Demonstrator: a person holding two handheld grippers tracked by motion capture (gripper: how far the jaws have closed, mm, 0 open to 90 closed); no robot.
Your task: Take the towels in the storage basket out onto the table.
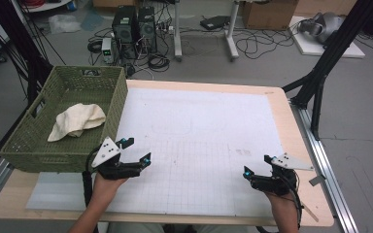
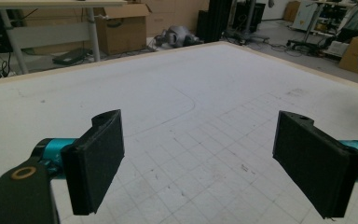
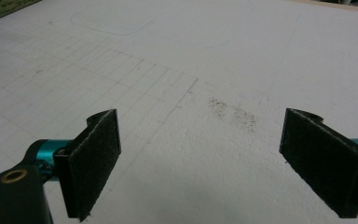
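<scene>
Basket [image 1: 39,141]: green, at the surface's left edge.
Towel [image 1: 76,120]: cream, crumpled inside the basket.
Left gripper [image 1: 137,150]: just beside the basket, fingers [image 2: 98,161] wide apart, nothing between.
Right gripper [image 1: 255,166]: over the white mat [image 1: 199,126], well apart from the basket, fingers [image 3: 93,158] spread, empty.

no legible txt, labels, brands or nos. anywhere, grid lines on mat [image 1: 199,145] unlabelled

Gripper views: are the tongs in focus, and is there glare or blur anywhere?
Left gripper view: pads soft, mat evenly lit, no glare. Right gripper view: pads slightly soft, smudges readable. High view: basket and cloth sharp, light flat.
</scene>
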